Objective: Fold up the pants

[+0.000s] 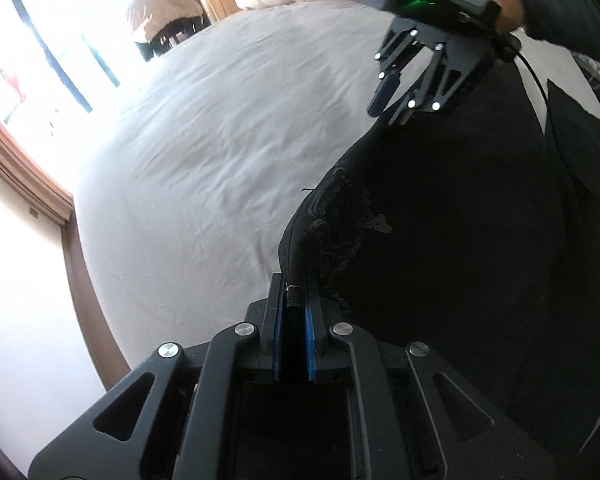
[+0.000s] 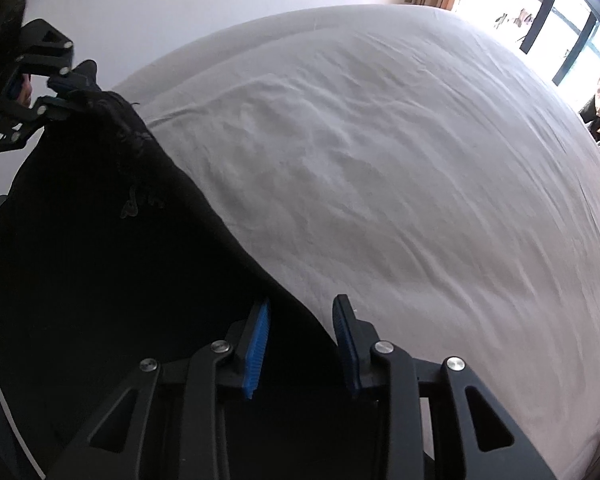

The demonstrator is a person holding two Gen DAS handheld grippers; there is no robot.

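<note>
bed: fills most of both views; pale grey sheet (image 2: 380, 168), matte woven cotton by the look, softly creased, giving underneath.
pants: black (image 1: 480, 220), right half of the left wrist view and lower left of the right wrist view, lying on the bed with one edge lifted off it.
handling: soft, limp, light by my judgement; it will sag between holds and not slip much on the sheet. Best taken at the hemmed edge, at two well-spaced corners.
texture: dull knit or brushed cloth, puckered and frayed with loose threads along the raised edge.
left gripper: (image 1: 296, 308) fingers clenched on a bunched tip of that edge, bottom centre.
right gripper: (image 2: 302, 320) fingers released, ribbed blue pads (image 2: 256, 344) astride the cloth's edge; whether they touch it I cannot tell.
</note>
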